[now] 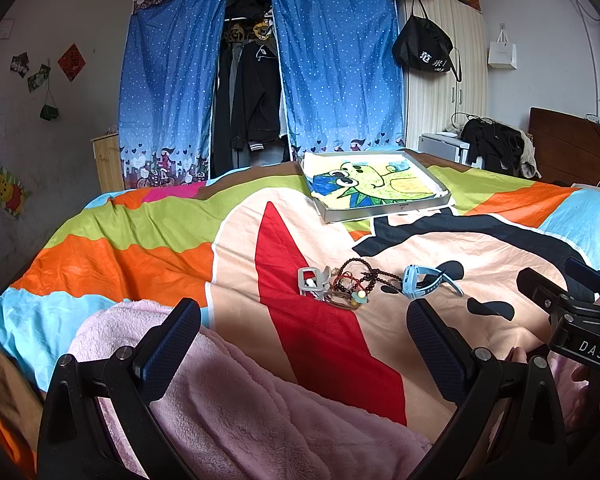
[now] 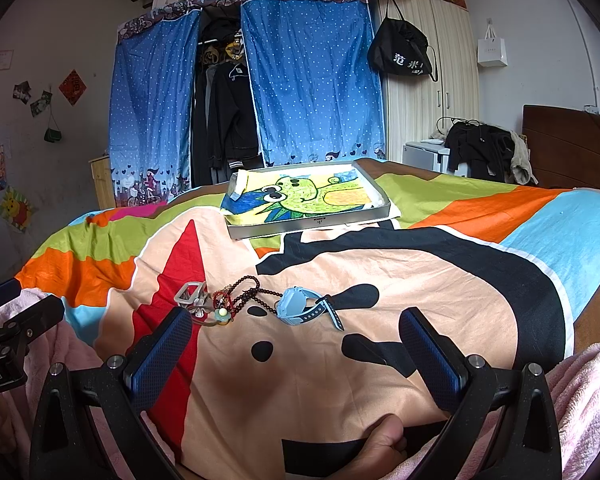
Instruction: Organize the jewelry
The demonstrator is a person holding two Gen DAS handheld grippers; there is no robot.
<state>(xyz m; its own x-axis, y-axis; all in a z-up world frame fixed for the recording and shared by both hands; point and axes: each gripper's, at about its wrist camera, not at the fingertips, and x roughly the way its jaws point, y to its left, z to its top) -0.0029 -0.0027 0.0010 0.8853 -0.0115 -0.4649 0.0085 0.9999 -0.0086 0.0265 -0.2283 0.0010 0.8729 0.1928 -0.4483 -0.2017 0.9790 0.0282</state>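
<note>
**A:** so where's the jewelry at right now?

**B:** All in one little heap in the middle of the bed (image 1: 148,240), on the peach part of that loud cartoon bedspread (image 2: 340,360). There's a dark bead necklace (image 1: 364,274) tangled up with some reddish bracelets (image 2: 222,300), a grey clip thing (image 1: 312,280) touching the pile on its left side, and a light blue watch (image 2: 300,306) just beside the beads on the right.

**A:** and the grippers?

**B:** Both hang back on the near side of the heap, not touching anything. The left gripper (image 1: 304,352) has its jaws spread wide with nothing between them, same for the right gripper (image 2: 296,356), wide apart and empty. The right one sits nearer the watch.

**A:** anything in the way?

**B:** Not much between them and the pile, just open bedspread. A fluffy pink blanket (image 1: 236,408) is bunched up right under the left gripper, and more pink fleece shows at the right edge of the right wrist view. A bare foot (image 2: 384,436) pokes up low between the right gripper's fingers.

**A:** what's past the pile?

**B:** A shallow metal tray (image 2: 312,222) with a crayon drawing lying in it, well apart from the jewelry, toward the far edge of the bed. Behind that, blue dotted curtains (image 1: 168,92) over a clothes rack, a black bag (image 1: 422,50) hanging on a pale wardrobe (image 2: 432,88).
</note>
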